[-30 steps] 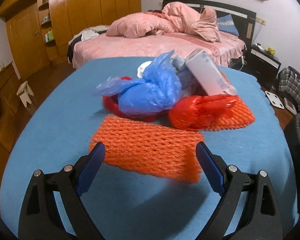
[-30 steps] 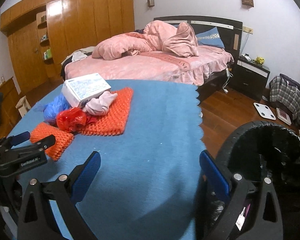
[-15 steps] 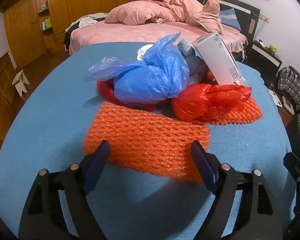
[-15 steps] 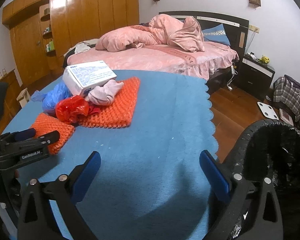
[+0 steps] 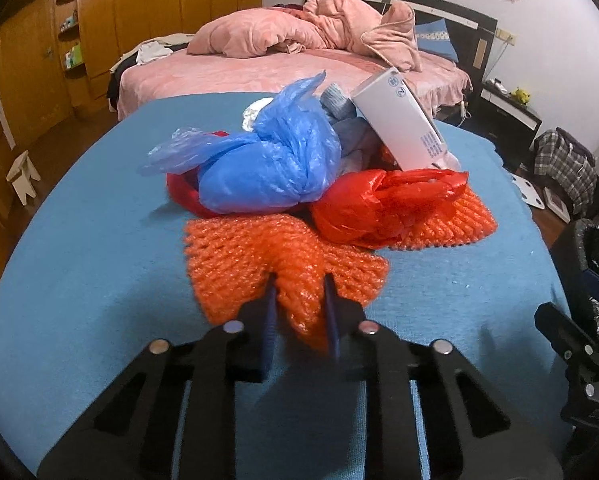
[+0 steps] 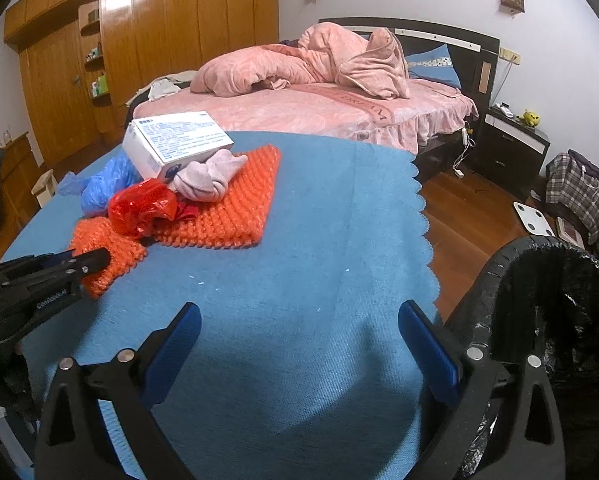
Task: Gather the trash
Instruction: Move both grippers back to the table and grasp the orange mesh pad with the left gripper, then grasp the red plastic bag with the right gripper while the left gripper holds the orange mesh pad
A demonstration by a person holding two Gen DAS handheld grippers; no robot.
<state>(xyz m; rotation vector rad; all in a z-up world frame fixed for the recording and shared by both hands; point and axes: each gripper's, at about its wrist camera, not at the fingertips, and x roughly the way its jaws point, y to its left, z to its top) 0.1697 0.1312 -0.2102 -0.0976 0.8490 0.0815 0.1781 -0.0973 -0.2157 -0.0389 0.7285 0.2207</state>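
A pile of trash lies on the blue tablecloth (image 5: 99, 280): a near orange foam net (image 5: 259, 256), a blue plastic bag (image 5: 271, 164), a red plastic bag (image 5: 379, 208), a second orange foam net (image 5: 459, 220) and a white box (image 5: 403, 128). My left gripper (image 5: 299, 296) is shut on the near edge of the near orange net, bunching it between the fingers. In the right wrist view the left gripper (image 6: 87, 260) shows pinching that net (image 6: 111, 252). My right gripper (image 6: 299, 344) is open and empty above the cloth, beside a black-lined trash bin (image 6: 555, 320).
The bin also shows at the right edge of the left wrist view (image 5: 595, 264). A pink bed (image 6: 319, 104) stands behind the table, a dark nightstand (image 6: 511, 148) to its right, wooden wardrobes (image 6: 139, 52) at the left. A white scale (image 6: 533, 218) and a plaid bag (image 6: 579, 192) lie on the floor.
My left gripper has closed on the near edge of the near orange foam net, bunching it up. My right gripper has stayed open and hardly moved.
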